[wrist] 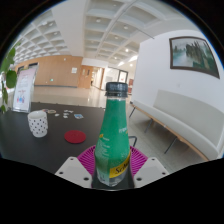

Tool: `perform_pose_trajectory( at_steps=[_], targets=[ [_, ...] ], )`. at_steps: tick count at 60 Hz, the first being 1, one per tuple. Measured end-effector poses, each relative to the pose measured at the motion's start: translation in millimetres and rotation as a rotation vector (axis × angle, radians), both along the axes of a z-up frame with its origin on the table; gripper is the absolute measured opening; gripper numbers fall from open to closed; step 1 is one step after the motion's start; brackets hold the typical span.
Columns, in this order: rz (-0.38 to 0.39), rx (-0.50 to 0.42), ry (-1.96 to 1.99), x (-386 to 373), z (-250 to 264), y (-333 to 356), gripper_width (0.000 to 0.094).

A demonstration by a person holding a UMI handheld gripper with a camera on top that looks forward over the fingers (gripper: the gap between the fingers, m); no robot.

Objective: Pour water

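A wide lobby with a coffered white ceiling and a wood-panelled far wall fills the upper part of the frame, above a dark tabletop [40,150] spreading across the lower left. At bottom centre a green plastic bottle [115,140] stands upright, its long axis vertical and its green cap [117,89] pointing at the ceiling; a yellow label low on the body carries writing too small to read. The gripper [112,168] holds it, both pink pads [87,160] pressed against its lower sides. Left of the bottle, on the table, lie a flat red coaster [75,136] and, further left, a white patterned cup [38,123]. A sign stand [23,90] rises at the left edge, its text illegible. At upper right a framed picture [192,55] hangs over a white bench [185,115].
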State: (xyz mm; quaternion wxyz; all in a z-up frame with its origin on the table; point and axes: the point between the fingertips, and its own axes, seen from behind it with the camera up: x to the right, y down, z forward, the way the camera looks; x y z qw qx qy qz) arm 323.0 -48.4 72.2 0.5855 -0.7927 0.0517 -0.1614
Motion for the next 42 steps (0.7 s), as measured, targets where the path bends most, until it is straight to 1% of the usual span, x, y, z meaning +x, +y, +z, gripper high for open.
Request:
perform_pose_trajectory(
  at_steps=[4,9,15,19,23,30,32,38,42],
  targets=[
    [-0.033,-0.012,-0.057,12,10,-5,0.0414],
    [-0.092,-0.008,-0.159,29,40,0,0.0415],
    [-0.170,0.012,-0.386,50,105,10,0.0415],
    [-0.196,0.035,-0.579,57,155,29,0.0414],
    [-0.214,0.065,-0.792,45,206,46,0.0416],
    [-0.192,0.113,-1.168,-3,279,84,0.0416],
    [-0.173,0.119,-1.276,-22,288,97,0.0414],
    [-0.096,0.127,-1.624,-84,297,131,0.0416],
    [-0.022,0.129,-1.845,-125,282,150,0.0415]
  ],
)
